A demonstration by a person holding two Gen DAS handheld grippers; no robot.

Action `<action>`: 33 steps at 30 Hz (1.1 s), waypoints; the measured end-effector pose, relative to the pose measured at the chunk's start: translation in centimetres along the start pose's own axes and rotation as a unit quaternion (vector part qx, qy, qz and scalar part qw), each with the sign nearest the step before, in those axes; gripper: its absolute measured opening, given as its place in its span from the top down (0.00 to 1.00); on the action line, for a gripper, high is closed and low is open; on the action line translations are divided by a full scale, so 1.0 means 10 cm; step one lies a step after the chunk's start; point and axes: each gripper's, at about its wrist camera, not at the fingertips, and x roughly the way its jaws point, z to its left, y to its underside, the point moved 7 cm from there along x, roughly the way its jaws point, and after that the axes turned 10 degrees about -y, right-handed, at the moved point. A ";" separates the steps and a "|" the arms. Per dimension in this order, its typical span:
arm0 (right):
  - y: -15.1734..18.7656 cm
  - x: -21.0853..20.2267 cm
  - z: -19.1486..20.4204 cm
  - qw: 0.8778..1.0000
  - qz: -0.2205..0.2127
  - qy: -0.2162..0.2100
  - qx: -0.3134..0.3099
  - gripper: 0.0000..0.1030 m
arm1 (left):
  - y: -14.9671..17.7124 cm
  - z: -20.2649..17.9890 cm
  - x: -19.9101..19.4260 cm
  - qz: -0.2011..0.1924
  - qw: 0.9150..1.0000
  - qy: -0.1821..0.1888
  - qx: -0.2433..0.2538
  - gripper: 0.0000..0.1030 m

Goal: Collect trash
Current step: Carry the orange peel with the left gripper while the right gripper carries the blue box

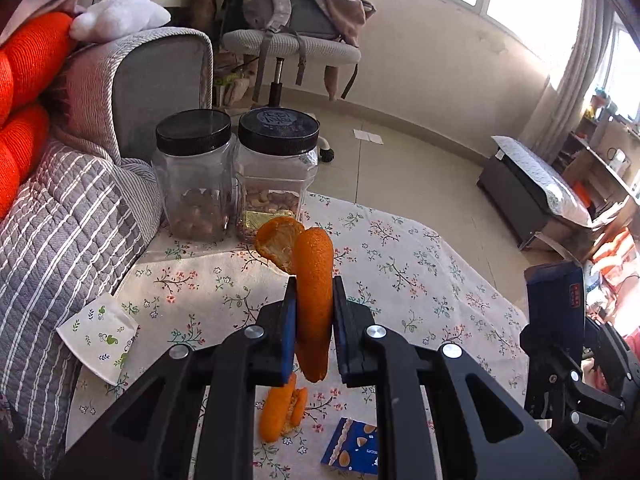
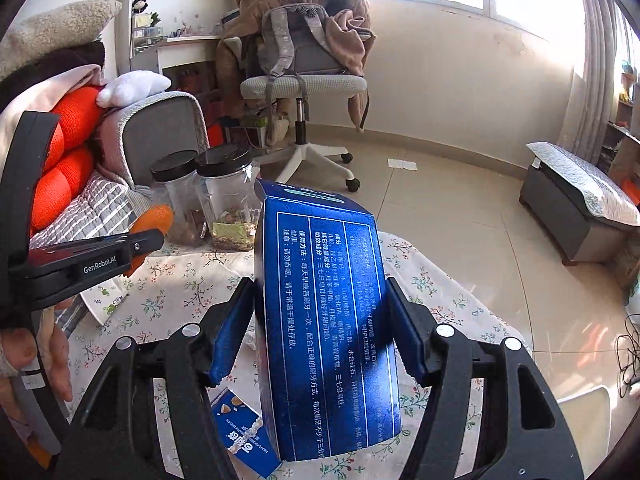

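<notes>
The table (image 1: 420, 248), under its flowered cloth, is carrying what is left of the trash, and both grippers are hanging above it with a load each.

The blue box (image 2: 324, 320) is the biggest piece. The right gripper (image 2: 320, 328) is clamping it across its narrow width, one pad on each long side. Its long axis is running straight along the fingers, away from the camera, and its far end, with the flap, is pointing toward the two jars (image 1: 236, 176) at the table's far edge. The near end is sticking back between the finger arms. In the left view the same box is showing at the right edge, clear of the cloth.

The orange peel (image 1: 314, 304) is next. The left gripper (image 1: 315, 320) is squeezing it tightly between the pads. The strip is standing roughly upright in that view, crosswise to the closing direction, with a curled end reaching up past the fingertips toward the jars and the lower end dangling below the pads.

Still lying on the cloth: a second, smaller peel (image 1: 282, 412) directly below the left gripper, and a small blue wrapper (image 1: 354, 446) just right of it, between the two grippers. No bin is showing in either view, so the drop direction cannot be judged. Both grippers being full, those leftovers probably have to wait.
</notes>
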 end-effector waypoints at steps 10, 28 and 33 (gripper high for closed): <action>0.01 -0.56 -0.37 0.996 -0.045 0.075 0.011 0.40 | 0.00 -0.38 -0.35 -0.054 0.998 -0.024 0.031 0.84; 0.24 -1.19 -0.99 0.985 -0.074 0.150 0.052 0.39 | 0.29 -1.13 -0.94 -0.095 0.994 0.008 0.049 0.84; 0.34 -1.35 -1.25 0.980 -0.077 0.170 0.076 0.39 | 0.38 -1.31 -1.01 -0.095 0.994 0.017 0.058 0.84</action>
